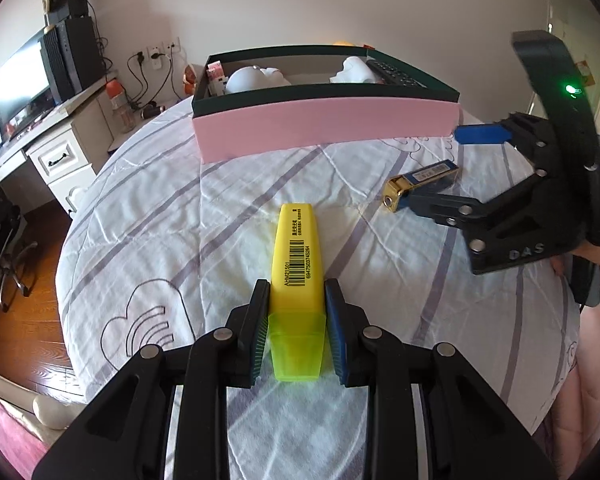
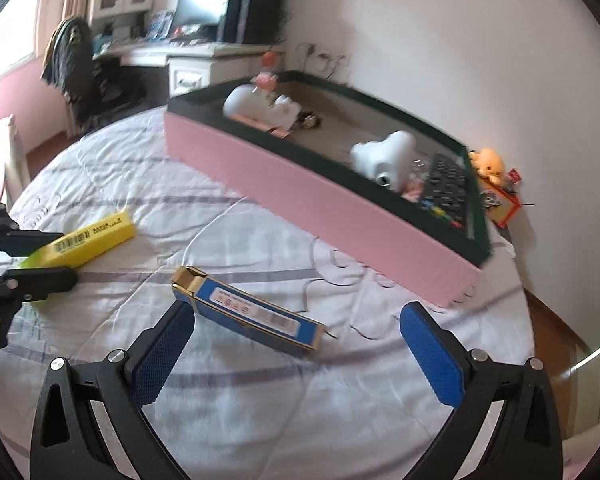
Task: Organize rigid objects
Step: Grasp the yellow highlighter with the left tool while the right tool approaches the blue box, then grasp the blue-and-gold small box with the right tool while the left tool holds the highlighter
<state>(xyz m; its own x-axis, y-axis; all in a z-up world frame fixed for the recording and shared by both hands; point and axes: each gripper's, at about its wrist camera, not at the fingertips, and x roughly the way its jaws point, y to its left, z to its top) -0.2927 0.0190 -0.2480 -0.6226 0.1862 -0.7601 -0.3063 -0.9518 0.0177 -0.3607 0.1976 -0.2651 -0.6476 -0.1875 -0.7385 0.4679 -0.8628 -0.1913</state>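
Left gripper (image 1: 296, 320) pinches yellow highlighter (image 1: 298, 256), long axis running ahead toward pink box (image 1: 324, 128). Right gripper (image 2: 296, 356) spread wide; blue case (image 2: 248, 312) lies crosswise just ahead between its fingers.

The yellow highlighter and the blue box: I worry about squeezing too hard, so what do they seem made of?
Highlighter: looks like hard, smooth plastic, with a see-through green cap. Blue box: probably glossy card or thin metal, given its sharp edges and shiny gold end; I cannot tell which.
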